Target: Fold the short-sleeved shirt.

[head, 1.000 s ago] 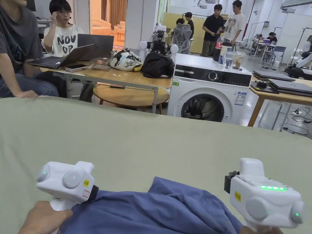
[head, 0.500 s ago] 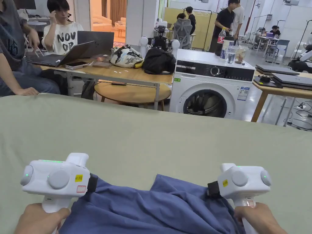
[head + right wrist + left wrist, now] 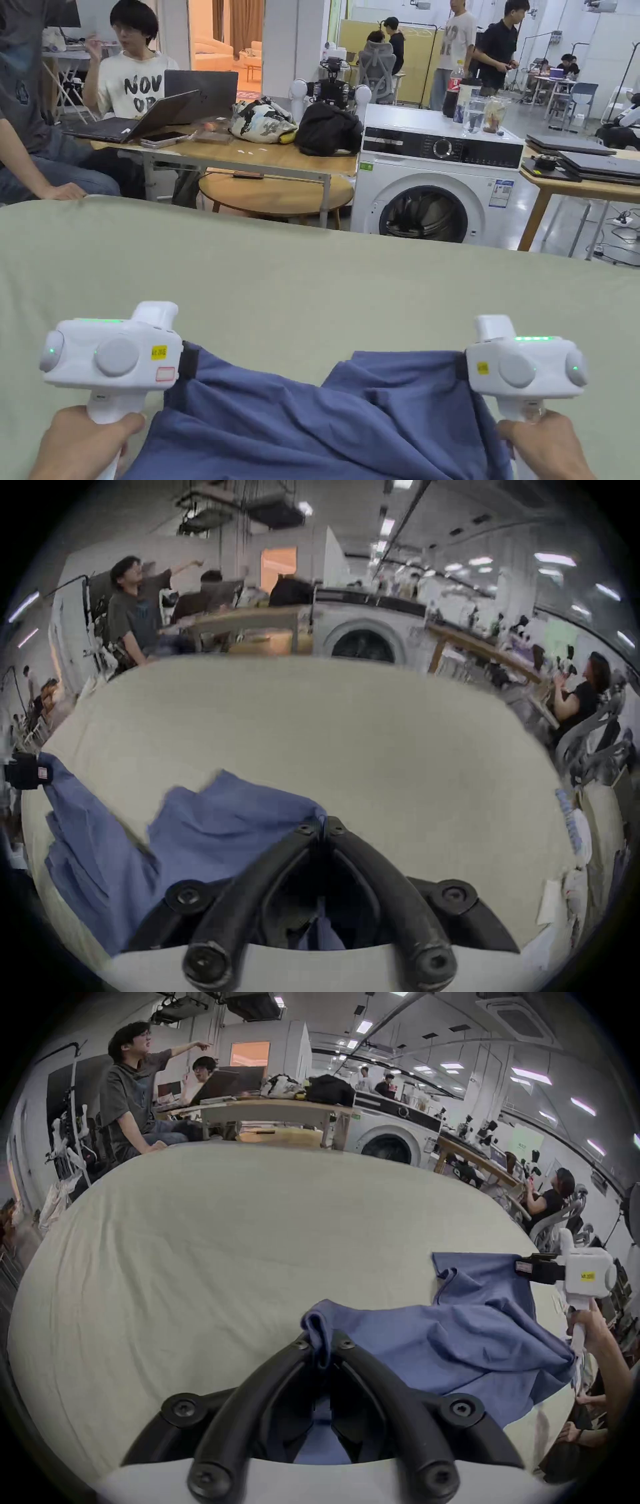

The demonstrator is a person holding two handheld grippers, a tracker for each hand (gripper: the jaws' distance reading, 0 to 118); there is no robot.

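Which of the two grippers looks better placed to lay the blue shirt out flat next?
Neither alone, probably. The left gripper and right gripper each pinch an edge of the shirt, holding it spread between them over the green sheet, so both should move together.

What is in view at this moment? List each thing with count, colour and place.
shirt: one, blue, near edge of the bed, held at two corners
bed sheet: one, pale green, covering the bed
washing machine: one, white, beyond the bed
wooden tables: two, behind the bed
laptops: two, dark, on the left table
black bag: one, on that table
left gripper: white body, black jaws shut on the shirt
right gripper: same, shut on the shirt
hands: two, holding the handles
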